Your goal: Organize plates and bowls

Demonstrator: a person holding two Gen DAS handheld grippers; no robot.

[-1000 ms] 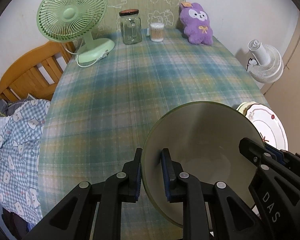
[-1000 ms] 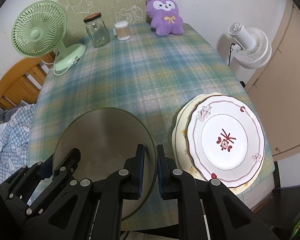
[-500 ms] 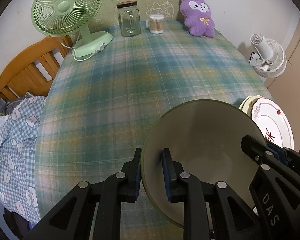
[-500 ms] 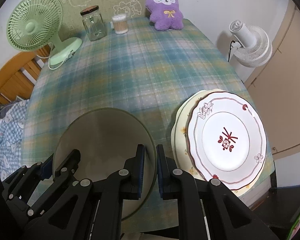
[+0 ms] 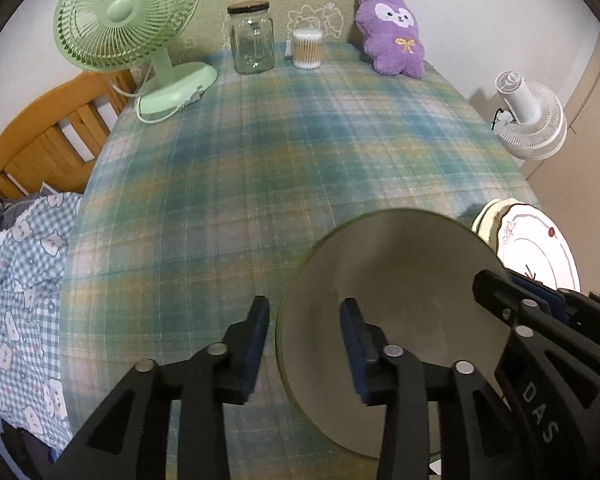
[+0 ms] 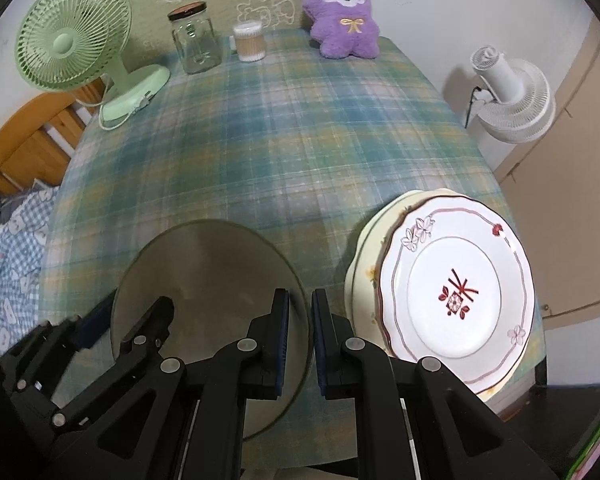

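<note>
Left tongs (image 5: pixel 304 340): your jaws are opening, the bowl (image 5: pixel 396 280) rim between them, pads off it
Right tongs (image 6: pixel 300 336): clamped on the bowl's opposite rim
Bowl: near desk (image 6: pixel 300 140) edge, just left of the plates (image 6: pixel 456 292)
Room: your bare cloth runs ahead and left; the plate stack overhangs the right corner

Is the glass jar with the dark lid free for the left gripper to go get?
Probably yes: the left gripper is opening off the grey-green bowl, and bare plaid tablecloth lies between it and the jar.
</note>
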